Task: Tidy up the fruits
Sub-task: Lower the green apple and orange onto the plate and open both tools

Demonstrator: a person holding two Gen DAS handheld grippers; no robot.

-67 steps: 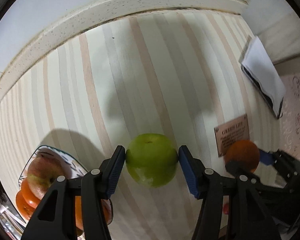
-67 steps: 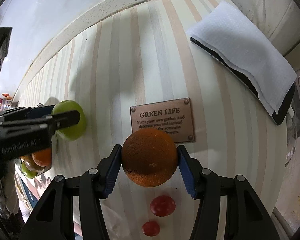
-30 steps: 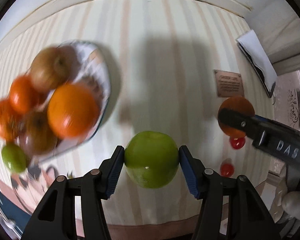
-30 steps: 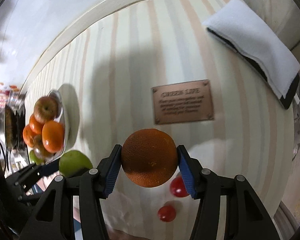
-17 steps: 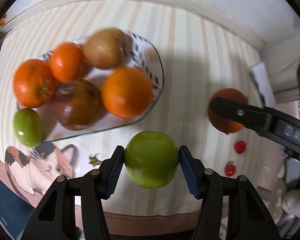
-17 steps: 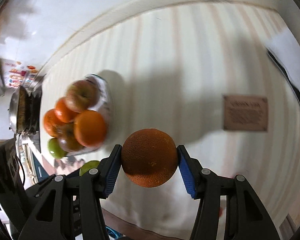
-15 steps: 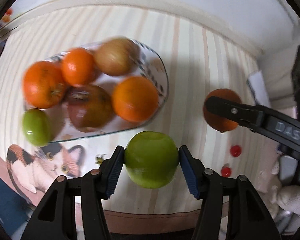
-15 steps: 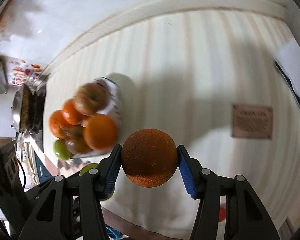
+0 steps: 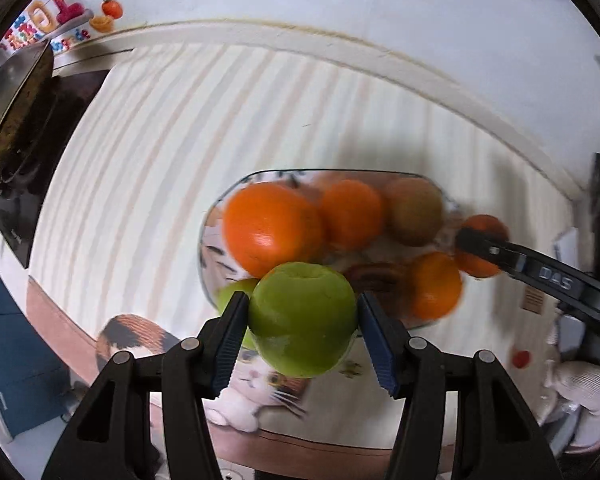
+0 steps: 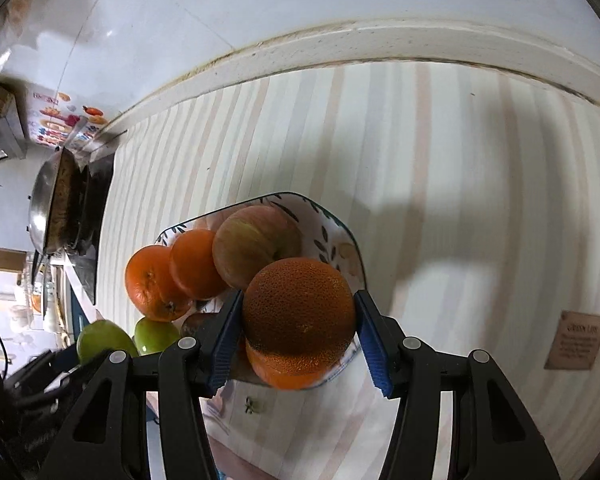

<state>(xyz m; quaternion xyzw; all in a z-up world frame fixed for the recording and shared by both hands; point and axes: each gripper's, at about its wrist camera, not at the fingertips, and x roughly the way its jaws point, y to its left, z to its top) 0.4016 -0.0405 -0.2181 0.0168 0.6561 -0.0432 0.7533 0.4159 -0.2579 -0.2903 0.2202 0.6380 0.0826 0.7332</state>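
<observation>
Over on the left, the left gripper (image 9: 302, 316) is carrying a green apple (image 9: 302, 319), its jaws closing snugly on the fruit's two sides. The apple is hanging above the near edge of the patterned bowl (image 10: 342, 226), which is sitting on the striped table (image 10: 420, 160) and already crowding up with oranges, a reddish apple (image 10: 256, 250) and a small green fruit (image 10: 154, 334).

To the right, the right gripper (image 10: 298, 320) is holding a dark orange (image 10: 299, 314) the same way, jaws pressing on either side, poised over the bowl's near right part.

The trouble I am seeing is room. The bowl is looking nearly full, so either fruit set down on the heap is likely to be rolling off a rounded neighbour and over the low rim onto the table. Both grippers are also converging on one small bowl; coming in together, they may be knocking each other or nudging the pile. Letting go from too high would be bruising the apple.
</observation>
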